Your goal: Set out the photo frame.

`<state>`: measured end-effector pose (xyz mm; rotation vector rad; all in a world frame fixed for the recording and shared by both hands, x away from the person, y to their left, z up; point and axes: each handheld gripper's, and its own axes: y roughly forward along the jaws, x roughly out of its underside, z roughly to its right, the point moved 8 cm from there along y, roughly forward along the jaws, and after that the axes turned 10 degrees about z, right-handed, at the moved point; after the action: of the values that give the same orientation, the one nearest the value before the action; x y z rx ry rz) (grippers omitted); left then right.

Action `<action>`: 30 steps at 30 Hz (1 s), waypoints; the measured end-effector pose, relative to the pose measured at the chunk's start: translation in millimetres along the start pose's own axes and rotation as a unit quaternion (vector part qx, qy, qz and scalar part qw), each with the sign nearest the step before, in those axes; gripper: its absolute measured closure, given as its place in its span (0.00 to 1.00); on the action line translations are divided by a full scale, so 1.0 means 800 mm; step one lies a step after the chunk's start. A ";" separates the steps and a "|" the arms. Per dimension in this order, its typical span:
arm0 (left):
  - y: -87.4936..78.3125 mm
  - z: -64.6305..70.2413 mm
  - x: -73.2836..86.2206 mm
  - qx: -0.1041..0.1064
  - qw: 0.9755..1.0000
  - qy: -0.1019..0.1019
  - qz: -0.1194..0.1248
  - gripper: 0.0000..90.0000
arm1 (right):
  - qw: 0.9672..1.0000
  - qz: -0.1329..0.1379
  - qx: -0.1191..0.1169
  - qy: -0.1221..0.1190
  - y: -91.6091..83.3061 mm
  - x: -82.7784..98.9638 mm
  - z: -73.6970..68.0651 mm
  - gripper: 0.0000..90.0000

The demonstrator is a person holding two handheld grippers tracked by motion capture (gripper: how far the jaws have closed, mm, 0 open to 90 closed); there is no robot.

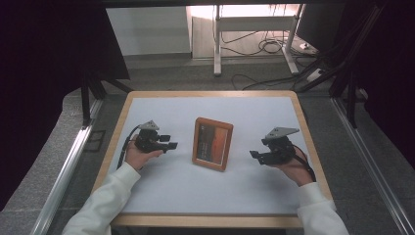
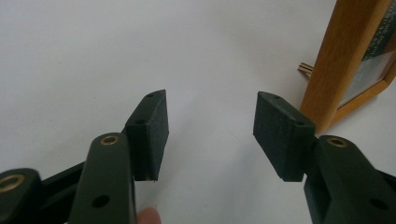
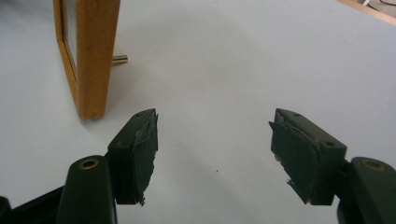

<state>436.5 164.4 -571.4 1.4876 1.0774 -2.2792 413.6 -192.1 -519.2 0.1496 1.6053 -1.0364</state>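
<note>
A wooden picture frame (image 1: 212,143) stands upright near the middle of the white table top (image 1: 195,191). My left gripper (image 1: 172,145) hovers just left of it, jaws open and empty; the frame's side edge (image 2: 334,70) rises at the right of the left gripper view, beyond my left gripper (image 2: 210,128). On the other side my right gripper (image 1: 253,155) points toward the frame, open with nothing between its pads. The frame's edge (image 3: 95,56) and a small brass peg (image 3: 119,59) behind it sit at the upper left of the right gripper view, ahead of my right gripper (image 3: 212,144).
The table has a light wooden rim (image 1: 205,220). Beyond its far edge are a grey floor, cables (image 1: 264,46) and the legs of a white stand (image 1: 217,44). Metal rails (image 1: 63,171) run along both sides of the table.
</note>
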 end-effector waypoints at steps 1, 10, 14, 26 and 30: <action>-0.001 0.001 0.000 0.000 1.000 0.000 0.001 0.50 | 1.000 0.000 0.001 0.002 0.000 0.002 0.000 0.36; 0.000 0.034 0.014 0.061 0.997 -0.010 -0.044 0.90 | 1.000 -0.008 0.007 0.006 0.003 0.018 0.002 0.36; 0.002 0.052 0.016 0.068 0.996 -0.002 -0.048 0.99 | 1.000 -0.014 0.008 0.004 0.002 0.025 -0.001 0.35; 0.027 0.073 0.015 0.069 0.996 0.004 -0.056 1.00 | 1.000 -0.014 0.005 -0.002 0.000 0.030 -0.008 0.35; 0.039 0.083 0.015 0.064 0.995 0.022 -0.068 1.00 | 1.000 -0.013 0.009 0.002 -0.001 0.032 -0.005 0.35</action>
<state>401.1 100.1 -581.7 1.5622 1.0945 -2.4605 401.8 -200.8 -540.5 0.1421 1.6058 -1.0710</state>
